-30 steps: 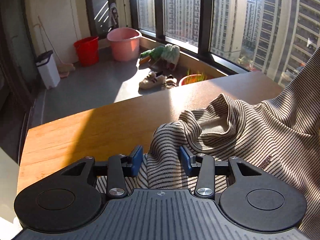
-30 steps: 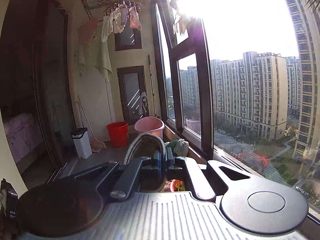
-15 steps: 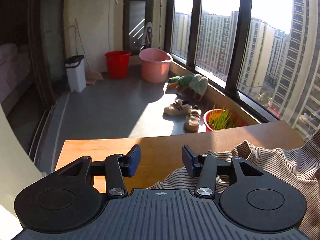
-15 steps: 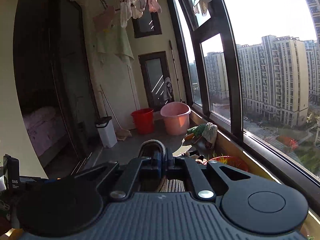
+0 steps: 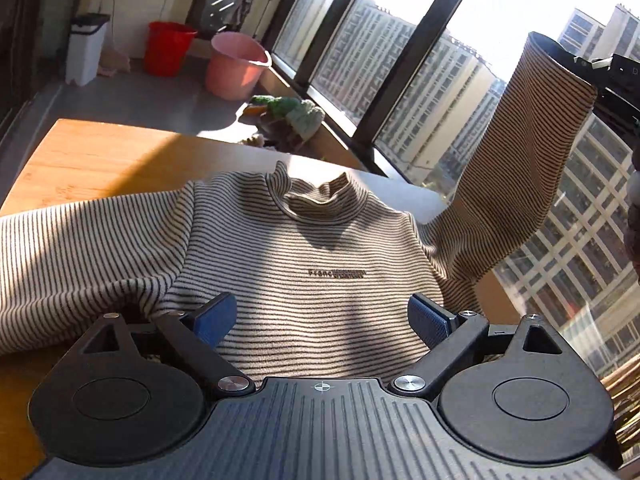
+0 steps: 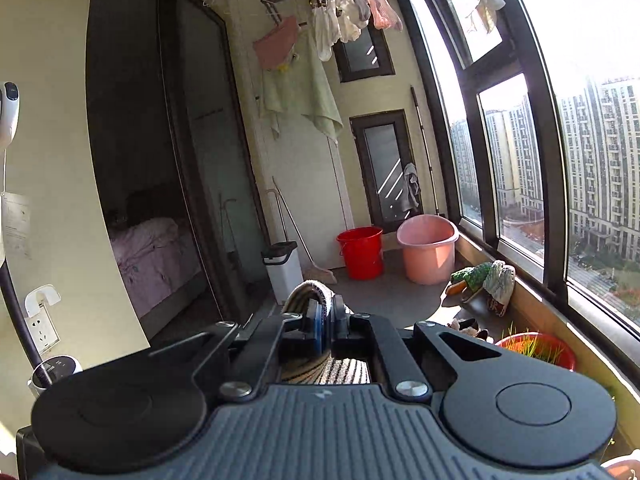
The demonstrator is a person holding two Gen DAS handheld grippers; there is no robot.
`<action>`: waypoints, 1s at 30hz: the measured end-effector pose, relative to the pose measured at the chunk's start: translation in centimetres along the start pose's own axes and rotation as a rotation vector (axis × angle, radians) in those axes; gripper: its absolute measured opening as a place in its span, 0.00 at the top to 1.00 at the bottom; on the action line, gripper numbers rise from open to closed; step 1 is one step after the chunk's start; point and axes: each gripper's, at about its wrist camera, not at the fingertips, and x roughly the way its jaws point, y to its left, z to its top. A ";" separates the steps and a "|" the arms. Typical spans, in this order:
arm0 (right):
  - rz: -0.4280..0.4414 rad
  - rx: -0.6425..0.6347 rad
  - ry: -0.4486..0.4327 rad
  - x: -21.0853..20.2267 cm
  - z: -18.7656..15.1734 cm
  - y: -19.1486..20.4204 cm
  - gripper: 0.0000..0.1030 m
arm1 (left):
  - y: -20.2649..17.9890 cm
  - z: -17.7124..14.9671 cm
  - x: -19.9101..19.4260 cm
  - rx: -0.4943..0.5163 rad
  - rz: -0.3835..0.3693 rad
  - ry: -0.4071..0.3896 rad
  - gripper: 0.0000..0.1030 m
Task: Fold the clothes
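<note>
Left wrist view shows the striped sweater (image 5: 304,256) front-up on the table (image 5: 92,152); the left gripper (image 5: 320,320) hangs released above it. The right gripper (image 6: 325,322), clenched on the cuff (image 6: 314,290), holds one sleeve (image 5: 516,168) raised. Judged step: folding this sleeve, so it needs carrying across the chest.

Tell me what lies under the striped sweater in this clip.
The striped sweater lies front up on the wooden table. Its raised sleeve has only air beneath. Whether anything else lies under the body cannot be seen; the fabric covers it.
</note>
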 end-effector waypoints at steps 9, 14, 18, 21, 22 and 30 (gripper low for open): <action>0.087 -0.088 0.082 5.0 -0.9 7.2 0.96 | -1.2 -5.1 -0.5 0.123 0.003 -0.031 0.00; 0.089 -0.099 0.128 6.1 -2.0 8.4 0.93 | -0.9 -5.4 -1.1 0.104 -0.023 -0.048 0.00; 0.087 -0.100 0.148 6.0 -2.6 8.2 0.81 | -0.7 -5.3 -1.0 0.095 -0.033 -0.057 0.00; 0.079 -0.099 0.149 5.4 -3.0 7.4 0.78 | -1.0 -5.4 -1.1 0.107 -0.023 -0.058 0.00; 0.073 -0.101 0.149 5.2 -3.1 7.0 0.78 | -1.1 -5.5 -1.1 0.110 -0.021 -0.058 0.00; -0.074 -0.252 0.226 2.4 -6.9 2.0 0.72 | -1.7 -5.6 -0.9 0.150 0.012 -0.049 0.00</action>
